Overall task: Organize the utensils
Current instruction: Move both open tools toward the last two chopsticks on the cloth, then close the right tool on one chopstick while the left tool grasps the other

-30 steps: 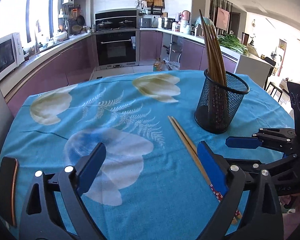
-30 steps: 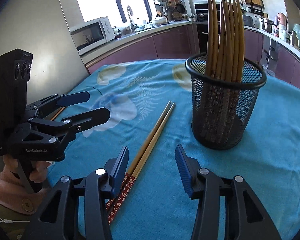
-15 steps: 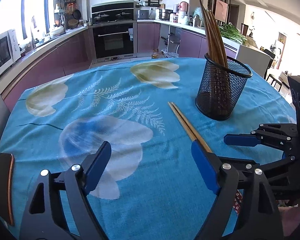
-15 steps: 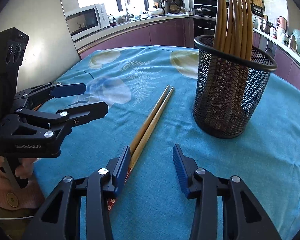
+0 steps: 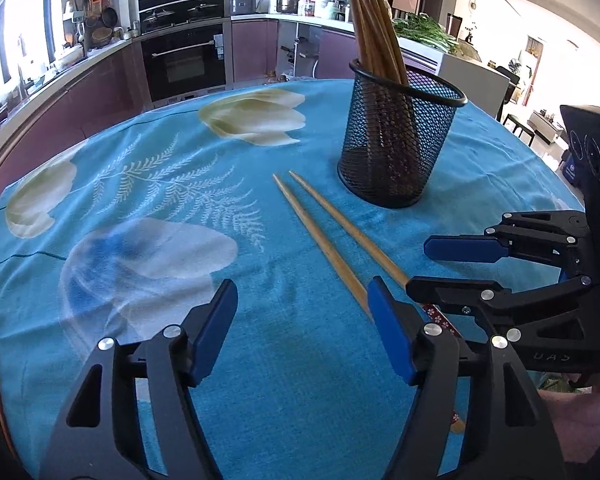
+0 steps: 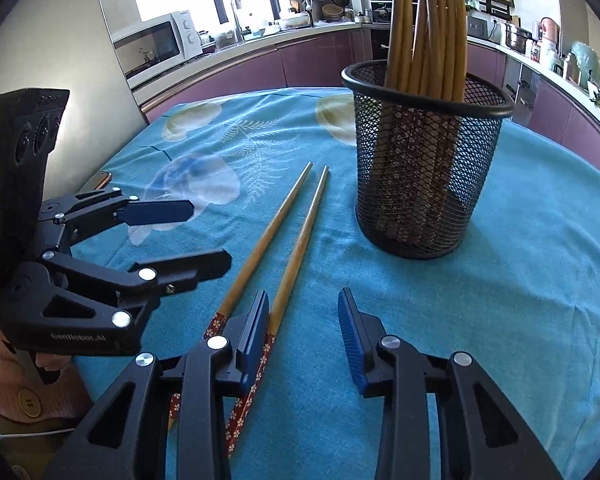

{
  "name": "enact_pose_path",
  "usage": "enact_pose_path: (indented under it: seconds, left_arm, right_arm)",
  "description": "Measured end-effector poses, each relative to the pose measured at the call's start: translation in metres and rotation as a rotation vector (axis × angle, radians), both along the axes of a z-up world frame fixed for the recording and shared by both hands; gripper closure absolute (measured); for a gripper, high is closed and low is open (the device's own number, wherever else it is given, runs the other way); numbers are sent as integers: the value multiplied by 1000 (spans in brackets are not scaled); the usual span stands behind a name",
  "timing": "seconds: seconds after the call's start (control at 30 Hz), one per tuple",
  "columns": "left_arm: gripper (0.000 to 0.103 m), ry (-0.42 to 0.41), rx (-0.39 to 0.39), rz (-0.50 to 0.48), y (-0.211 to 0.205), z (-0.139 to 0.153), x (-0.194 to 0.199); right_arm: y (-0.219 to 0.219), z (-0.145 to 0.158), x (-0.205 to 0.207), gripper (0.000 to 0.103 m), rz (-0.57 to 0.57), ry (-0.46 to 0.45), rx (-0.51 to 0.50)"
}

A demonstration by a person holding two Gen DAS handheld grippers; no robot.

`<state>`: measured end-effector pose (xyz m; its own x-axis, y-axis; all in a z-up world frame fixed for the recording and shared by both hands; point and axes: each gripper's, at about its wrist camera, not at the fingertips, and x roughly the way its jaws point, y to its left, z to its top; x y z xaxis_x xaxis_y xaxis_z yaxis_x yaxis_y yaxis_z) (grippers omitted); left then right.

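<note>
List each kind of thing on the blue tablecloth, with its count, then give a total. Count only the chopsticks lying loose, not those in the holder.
Loose chopsticks: 2
Black mesh holder: 1
Total: 3
The left gripper and right gripper hover above the cloth and are not counted; an object at the table's edge is too cut off to name.

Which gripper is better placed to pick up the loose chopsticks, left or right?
Right, probably. The right gripper sits over the loose chopsticks at their patterned ends, one chopstick between its open fingers. The left gripper faces bare cloth beside them.
</note>
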<state>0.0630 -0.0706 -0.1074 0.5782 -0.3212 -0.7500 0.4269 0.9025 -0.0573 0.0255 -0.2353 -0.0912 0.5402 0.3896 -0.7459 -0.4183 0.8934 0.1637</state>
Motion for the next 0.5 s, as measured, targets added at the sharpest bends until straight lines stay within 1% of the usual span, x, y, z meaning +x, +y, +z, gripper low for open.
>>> enact_pose_path:
  seconds: [0.13, 0.23, 0.3, 0.4, 0.5]
  left_arm:
    - [44, 42, -5, -20, -8, -7, 7]
    - [47, 40, 8, -24, -12, -9, 7]
    - [56, 46, 7, -35, -13, -9, 7]
    - [61, 47, 20, -41, -14, -9, 6]
    - [66, 61, 9, -50, -11, -8, 5]
  right_arm:
    - [-1, 0, 1, 69, 0, 2, 6]
    - [-2, -1, 1, 69, 2, 3, 9]
    - [-1, 0, 1, 69, 5, 3, 8]
    - [-1, 0, 1, 69, 9, 1, 2]
    - [2, 0, 2, 70, 14, -5, -13]
